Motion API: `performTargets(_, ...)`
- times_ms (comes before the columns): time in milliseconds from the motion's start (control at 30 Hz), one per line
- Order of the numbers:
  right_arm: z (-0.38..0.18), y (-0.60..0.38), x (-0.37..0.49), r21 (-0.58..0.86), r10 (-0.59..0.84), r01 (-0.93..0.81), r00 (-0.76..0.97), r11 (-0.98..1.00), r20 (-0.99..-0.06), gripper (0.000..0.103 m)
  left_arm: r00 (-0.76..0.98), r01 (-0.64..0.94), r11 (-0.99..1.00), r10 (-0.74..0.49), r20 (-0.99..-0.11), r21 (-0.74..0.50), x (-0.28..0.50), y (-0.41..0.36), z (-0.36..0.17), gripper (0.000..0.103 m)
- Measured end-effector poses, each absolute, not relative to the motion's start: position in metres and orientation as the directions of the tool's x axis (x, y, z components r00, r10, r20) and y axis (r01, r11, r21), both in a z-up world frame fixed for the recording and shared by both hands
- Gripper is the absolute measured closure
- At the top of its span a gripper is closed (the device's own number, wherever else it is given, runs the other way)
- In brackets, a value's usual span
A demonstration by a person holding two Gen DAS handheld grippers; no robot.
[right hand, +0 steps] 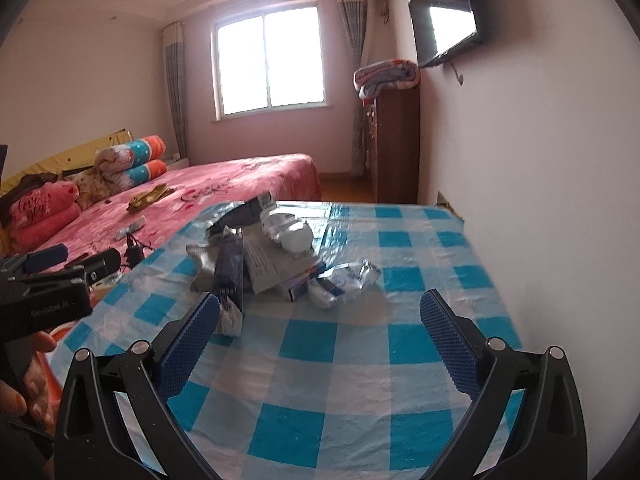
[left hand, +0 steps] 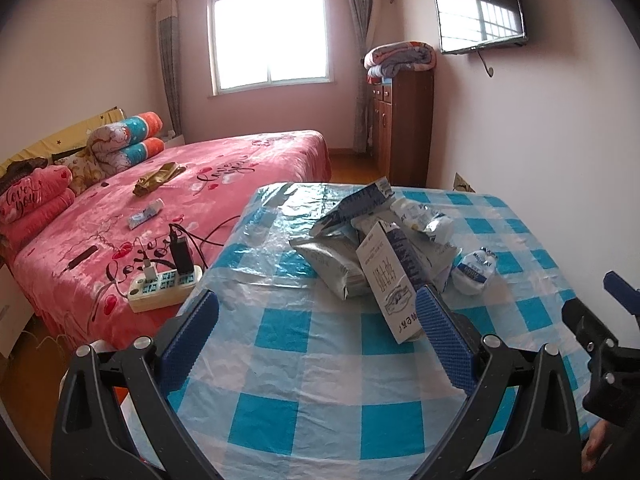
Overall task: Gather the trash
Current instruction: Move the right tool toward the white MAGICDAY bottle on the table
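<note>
A pile of trash lies on the blue-and-white checked table (left hand: 304,364): a white and dark-blue milk carton (left hand: 390,280), a silver foil bag (left hand: 332,260), a crumpled wrapper (left hand: 474,270) and other flattened cartons (left hand: 360,204). My left gripper (left hand: 318,308) is open and empty, its right finger beside the milk carton. In the right wrist view the same pile (right hand: 264,256) lies ahead, with the milk carton (right hand: 230,280) by the left finger. My right gripper (right hand: 320,312) is open and empty, short of the crumpled wrapper (right hand: 348,280).
A pink bed (left hand: 192,184) stands left of the table, with a power strip (left hand: 164,284), chargers and small items on it. A wooden cabinet (left hand: 404,124) and a wall TV (left hand: 480,12) are at the right wall. The right gripper's body (left hand: 608,344) shows in the left wrist view.
</note>
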State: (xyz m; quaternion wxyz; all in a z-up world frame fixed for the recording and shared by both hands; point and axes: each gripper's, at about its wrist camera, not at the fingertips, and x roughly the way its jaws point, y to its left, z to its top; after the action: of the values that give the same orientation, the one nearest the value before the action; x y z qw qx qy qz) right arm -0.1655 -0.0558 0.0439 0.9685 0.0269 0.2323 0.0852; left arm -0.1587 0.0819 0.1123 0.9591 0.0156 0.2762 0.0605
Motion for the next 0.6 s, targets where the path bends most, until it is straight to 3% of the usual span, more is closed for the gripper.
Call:
performTargets(367,0.001,-0.080,-0.138,0.196,0.228,-0.141,0.804,0.970,-0.550,0.004,0.790,-0.016,0.999,-0.016,-0.613,-0.047,-0.138,0.084,0.085,0.004)
performTargets(600,-0.004,-0.089,-0.125,0.255,0.274,-0.154,0.790,0.955,-0.549,0.004,0.698,0.067,0.952,-0.259,-0.667,-0.300,-0.102,0.085,0.067,0.004)
